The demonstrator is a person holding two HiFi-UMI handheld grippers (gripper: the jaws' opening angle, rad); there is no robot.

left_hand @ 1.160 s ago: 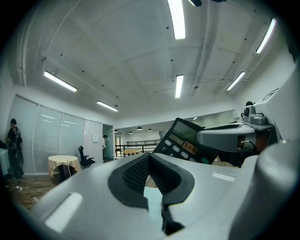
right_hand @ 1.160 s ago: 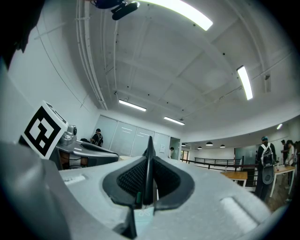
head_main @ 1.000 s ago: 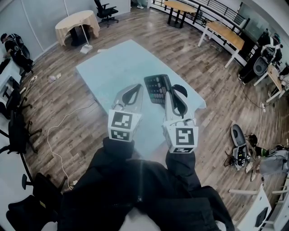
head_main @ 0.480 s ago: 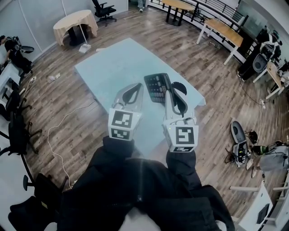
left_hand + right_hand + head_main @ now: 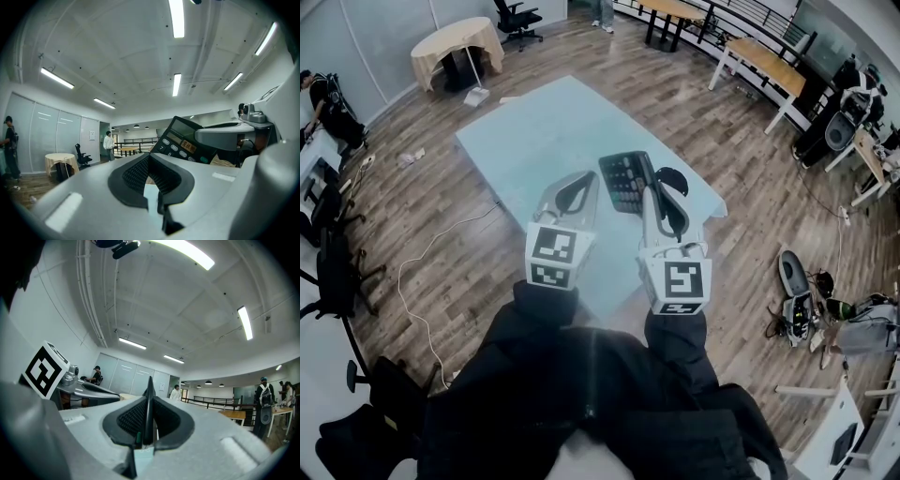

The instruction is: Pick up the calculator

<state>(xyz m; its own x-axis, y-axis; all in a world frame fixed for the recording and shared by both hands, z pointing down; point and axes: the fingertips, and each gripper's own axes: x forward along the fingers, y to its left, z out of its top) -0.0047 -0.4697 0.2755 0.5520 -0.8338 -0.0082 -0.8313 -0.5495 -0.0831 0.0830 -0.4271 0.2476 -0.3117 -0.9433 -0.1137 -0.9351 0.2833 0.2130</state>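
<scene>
Head view: right tongs pinching the calculator by its edge, over the pale blue bench.
Left gripper view shows keys 7 and 8 on the calculator; its orange label is too small to read. Both tongs point level toward 12 o'clock, side by side. The left tongs are pressed together on nothing. Wood-plank floor surrounds the bench, and a cloth-draped round table stands at 11 o'clock.

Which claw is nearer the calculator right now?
Right. The right claw is clamped on the edge of the calculator. The left claw sits to the calculator's left, apart from it and holding nothing.
</scene>
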